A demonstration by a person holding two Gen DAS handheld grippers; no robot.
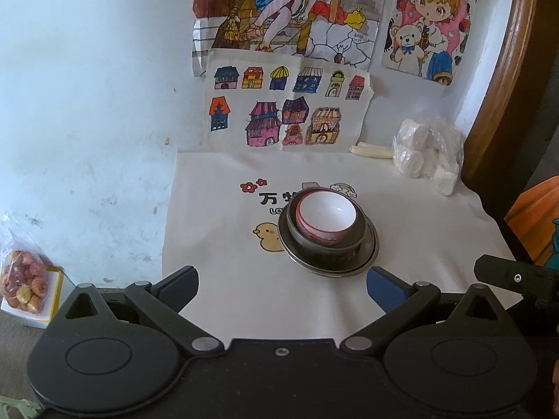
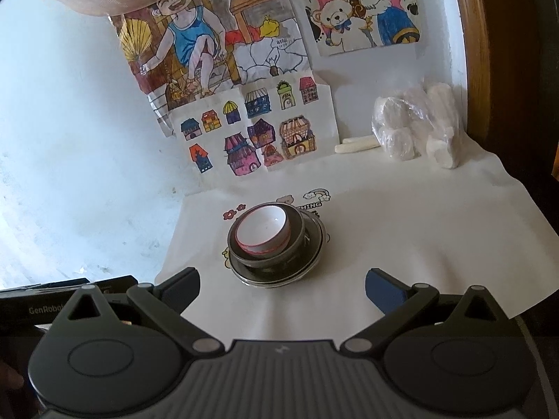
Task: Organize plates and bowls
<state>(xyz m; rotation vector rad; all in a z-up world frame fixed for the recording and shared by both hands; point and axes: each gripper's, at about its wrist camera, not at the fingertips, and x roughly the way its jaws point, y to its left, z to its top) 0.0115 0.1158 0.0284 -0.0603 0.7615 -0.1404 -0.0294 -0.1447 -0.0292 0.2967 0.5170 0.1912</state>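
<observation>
A white bowl with a red rim (image 1: 326,218) sits tilted inside a dark grey bowl (image 1: 356,235), which sits on a metal plate (image 1: 370,255) on the white printed cloth (image 1: 244,289). The same stack shows in the right wrist view: white bowl (image 2: 262,231), grey bowl (image 2: 297,241), metal plate (image 2: 314,262). My left gripper (image 1: 282,284) is open and empty, just short of the stack. My right gripper (image 2: 282,284) is open and empty, just short of the stack too. Part of the right gripper's body (image 1: 517,277) shows at the right of the left wrist view.
A plastic bag of white blocks (image 1: 428,152) and a white stick (image 1: 372,150) lie at the back right by the wall. Drawings (image 1: 290,111) hang on the wall. A bag of orange snacks (image 1: 24,281) sits on a box at the left. A wooden frame (image 1: 499,80) borders the right.
</observation>
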